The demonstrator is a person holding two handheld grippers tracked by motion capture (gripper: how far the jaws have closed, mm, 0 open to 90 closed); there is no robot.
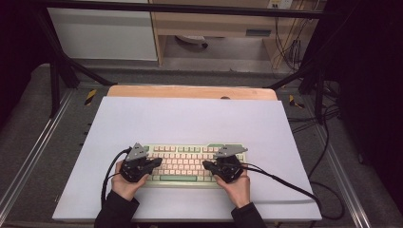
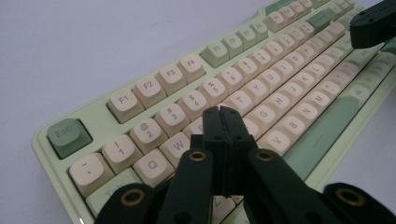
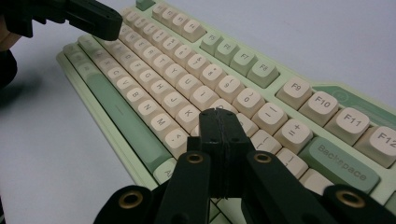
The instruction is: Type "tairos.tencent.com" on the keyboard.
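Keyboard [image 1: 185,164] lying flat on white sheet [image 1: 190,118], near its front edge. You are holding left gripper [image 2: 223,112] over keyboard's left end, jaws clenched, nothing between, tips hovering around E/R keys. You are holding right gripper [image 3: 222,113] over keyboard's right end, jaws clenched, empty, tips near L/P keys.

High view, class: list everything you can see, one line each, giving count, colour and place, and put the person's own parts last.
keyboard: one, pale green case with cream and green keys, near middle of the sheet.
white sheet: one, covering the tabletop.
wooden table edge: one, light brown, along the far side.
cables: black, trailing from the grippers.
hands: two, at the near edge.
left gripper: one, black, shut, over the keyboard's left end.
right gripper: one, black, shut, over its right end.
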